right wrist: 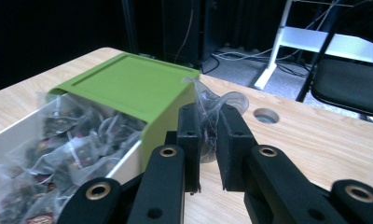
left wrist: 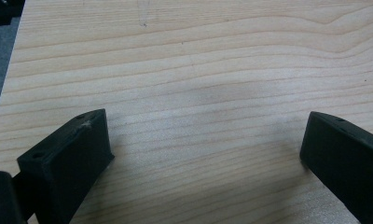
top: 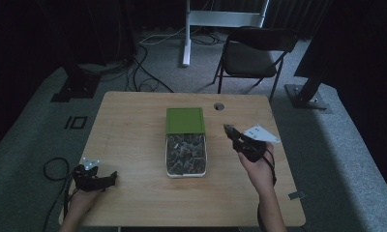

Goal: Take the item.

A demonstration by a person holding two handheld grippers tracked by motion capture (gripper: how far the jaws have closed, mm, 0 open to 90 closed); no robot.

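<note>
A white drawer box (top: 207, 159) with a green sleeve (top: 185, 120) lies in the middle of the wooden table (top: 133, 145), pulled open and full of clear tea sachets (top: 185, 153). My right gripper (top: 227, 129) hovers just right of the box, shut on one clear sachet (right wrist: 208, 116) that bulges above its jaws; the green sleeve (right wrist: 128, 88) and the sachets (right wrist: 58, 144) lie to its left. My left gripper (top: 113, 178) rests low at the table's front left, open, with bare wood between its fingers (left wrist: 72, 158).
A round cable hole (top: 219, 106) sits in the table behind the box. Beyond the table stand a black folding chair (top: 252, 55), a white desk leg (top: 186, 34) and floor cables (top: 148, 72). A cable loop (top: 53, 169) lies left of the table.
</note>
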